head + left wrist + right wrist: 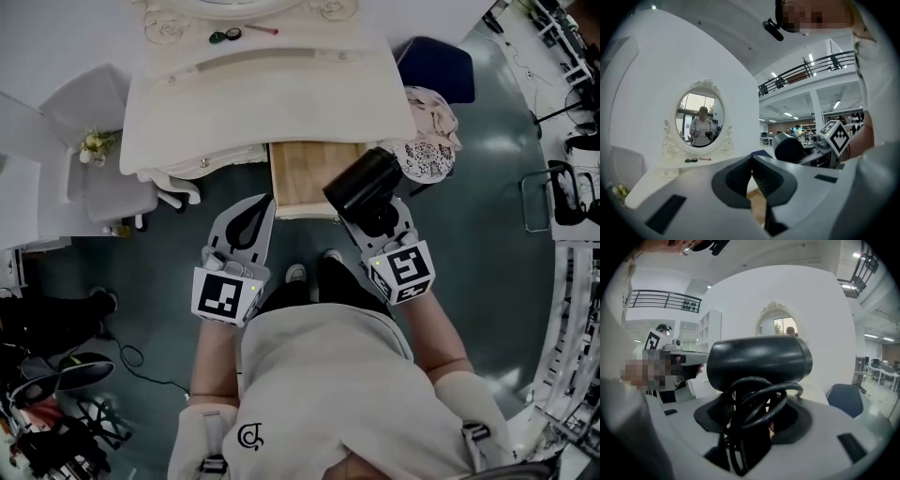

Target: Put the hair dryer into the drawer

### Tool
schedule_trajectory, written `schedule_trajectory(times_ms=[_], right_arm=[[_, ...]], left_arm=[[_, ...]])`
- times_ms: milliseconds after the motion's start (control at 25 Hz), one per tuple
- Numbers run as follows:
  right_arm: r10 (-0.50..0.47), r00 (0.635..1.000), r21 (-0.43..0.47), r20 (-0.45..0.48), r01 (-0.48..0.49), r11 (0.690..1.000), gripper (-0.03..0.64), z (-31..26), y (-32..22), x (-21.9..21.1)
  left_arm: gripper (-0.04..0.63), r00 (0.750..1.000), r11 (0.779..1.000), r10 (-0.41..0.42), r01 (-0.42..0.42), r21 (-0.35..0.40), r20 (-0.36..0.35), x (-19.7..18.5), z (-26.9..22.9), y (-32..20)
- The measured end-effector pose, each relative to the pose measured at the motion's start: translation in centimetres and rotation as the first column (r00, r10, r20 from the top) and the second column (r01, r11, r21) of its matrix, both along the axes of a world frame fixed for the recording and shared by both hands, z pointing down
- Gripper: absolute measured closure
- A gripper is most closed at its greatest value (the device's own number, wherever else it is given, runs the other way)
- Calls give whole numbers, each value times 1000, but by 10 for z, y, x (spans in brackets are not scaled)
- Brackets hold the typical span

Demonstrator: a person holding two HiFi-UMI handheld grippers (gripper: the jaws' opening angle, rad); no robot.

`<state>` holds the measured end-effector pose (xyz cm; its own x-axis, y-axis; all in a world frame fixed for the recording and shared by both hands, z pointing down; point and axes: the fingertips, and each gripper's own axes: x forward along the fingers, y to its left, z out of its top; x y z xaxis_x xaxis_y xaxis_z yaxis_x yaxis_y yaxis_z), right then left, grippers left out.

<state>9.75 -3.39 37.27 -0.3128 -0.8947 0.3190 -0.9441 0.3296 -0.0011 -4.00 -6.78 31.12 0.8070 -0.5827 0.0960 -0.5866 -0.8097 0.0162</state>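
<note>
You have the dryer (364, 180) in your right gripper (380, 220). The jaws clamp its handle, with the cord (759, 399) looped round between them, and the black barrel sits crosswise above the pads. Your left gripper (261, 208) carries nothing: its pads meet at the tips, and only the table (262, 84) and mirror (700, 123) show beyond them.

The drawer (305, 183) is already pulled out under the table's front edge, and its wooden floor looks bare, so the pick-up and the opening are done. What is left is the placing itself. From the head view the dryer hangs at the drawer's right front corner, partly over its edge and not yet inside. How high it sits above the wood I cannot tell.

I judge you about two thirds through. You need to bring the dryer left, over the open wood, lower it until it rests on the floor, then let the jaws spread and draw clear. Watch the cord — a loop may catch on a pad as you let go. Closing the drawer is not asked for.
</note>
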Motion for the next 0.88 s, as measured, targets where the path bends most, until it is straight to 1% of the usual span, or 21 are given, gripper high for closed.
schedule_trajectory(times_ms=[120,240,360,480,600,720,880], right_arm=[[-63,998,-31,-17,63,998,379,20,-17,8],[-151,988,-69,-31,149,986,378,45,-32,9],[-249,966,-114,-67,241,964,379,72,-48,9],[-330,938,-156,-103,312,937,379,102,-67,10],[-417,897,-227,-146,380,897,379,141,-75,5],[-502,846,-314,-179,434,844,379,186,-77,-2],[-594,772,-419,-227,473,775,377,235,-78,-7]], left_arm=[[583,999,999,-30,31,11,-18,13,8,-10],[582,996,997,-76,74,-27,-44,15,24,-17],[583,992,992,-110,106,-62,-57,18,42,-24],[582,991,991,-121,117,-61,-56,26,59,-34],[582,988,985,-150,145,-90,-46,24,75,-37],[583,983,976,-183,177,-130,-30,16,95,-41],[583,974,961,-226,220,-169,-14,6,116,-45]])
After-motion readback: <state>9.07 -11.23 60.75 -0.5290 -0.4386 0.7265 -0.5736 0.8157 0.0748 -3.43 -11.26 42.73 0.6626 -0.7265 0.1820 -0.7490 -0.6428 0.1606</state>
